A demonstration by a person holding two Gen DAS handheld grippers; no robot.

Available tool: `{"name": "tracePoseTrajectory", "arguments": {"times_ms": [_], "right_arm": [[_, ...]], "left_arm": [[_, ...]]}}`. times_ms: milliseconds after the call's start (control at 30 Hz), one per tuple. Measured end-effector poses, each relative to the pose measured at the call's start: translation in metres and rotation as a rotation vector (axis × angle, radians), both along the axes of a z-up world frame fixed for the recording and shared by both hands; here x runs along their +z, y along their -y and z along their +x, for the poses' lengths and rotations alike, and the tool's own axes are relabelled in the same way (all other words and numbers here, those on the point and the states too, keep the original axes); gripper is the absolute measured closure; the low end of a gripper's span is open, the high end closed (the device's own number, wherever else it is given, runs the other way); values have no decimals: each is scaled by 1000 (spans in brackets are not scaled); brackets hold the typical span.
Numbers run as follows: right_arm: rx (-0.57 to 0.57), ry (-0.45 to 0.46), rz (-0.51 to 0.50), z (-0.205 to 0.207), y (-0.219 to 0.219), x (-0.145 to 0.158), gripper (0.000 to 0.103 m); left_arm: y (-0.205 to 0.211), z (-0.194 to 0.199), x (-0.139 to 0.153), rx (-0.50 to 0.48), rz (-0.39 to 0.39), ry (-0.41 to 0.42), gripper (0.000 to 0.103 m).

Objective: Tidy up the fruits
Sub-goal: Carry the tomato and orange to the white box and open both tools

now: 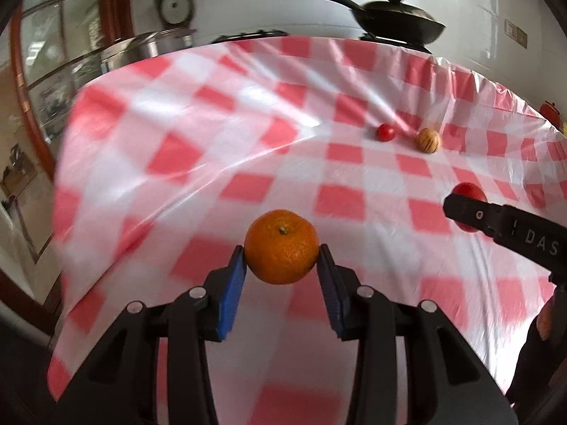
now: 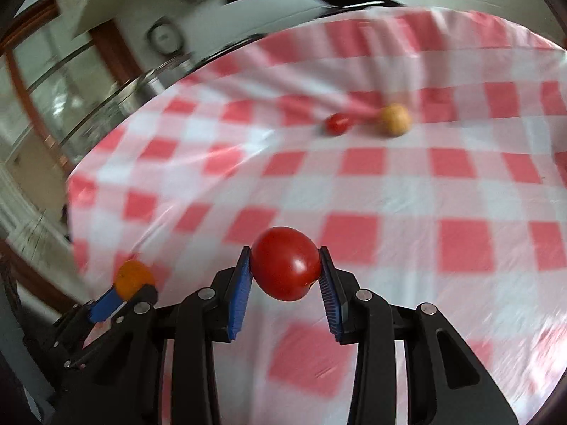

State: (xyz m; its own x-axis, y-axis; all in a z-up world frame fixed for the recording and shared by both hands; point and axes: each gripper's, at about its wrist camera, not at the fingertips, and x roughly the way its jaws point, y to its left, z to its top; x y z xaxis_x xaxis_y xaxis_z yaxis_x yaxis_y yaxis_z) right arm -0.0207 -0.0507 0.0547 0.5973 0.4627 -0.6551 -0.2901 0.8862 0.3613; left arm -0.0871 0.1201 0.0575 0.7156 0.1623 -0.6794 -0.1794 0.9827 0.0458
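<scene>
My left gripper (image 1: 282, 258) is shut on an orange mandarin (image 1: 281, 246), held above the red-and-white checked tablecloth (image 1: 212, 134). My right gripper (image 2: 286, 265) is shut on a red tomato (image 2: 285, 264), also off the cloth. In the left wrist view the right gripper's finger (image 1: 503, 223) reaches in from the right with the tomato (image 1: 469, 191) behind it. The right wrist view shows the left gripper's blue pad (image 2: 106, 304) and the mandarin (image 2: 134, 278) at lower left. Farther back on the cloth lie a small red tomato (image 1: 385, 132) (image 2: 336, 123) and a tan striped fruit (image 1: 428, 140) (image 2: 395, 119).
A black pan with a lid (image 1: 400, 17) stands beyond the table's far edge, and a steel pot (image 1: 149, 47) sits at the back left. A wooden-framed glass door (image 1: 53, 71) is on the left. A red object (image 1: 551, 111) shows at the right edge.
</scene>
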Motion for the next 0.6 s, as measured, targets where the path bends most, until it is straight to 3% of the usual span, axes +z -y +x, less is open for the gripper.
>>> {"name": "tracePoseTrajectory", "arguments": {"times_ms": [600], "right_arm": [[438,137,-144,-173,-162,6,66]], "left_arm": [[-119,-195,-15,220,-43,44,62]]}}
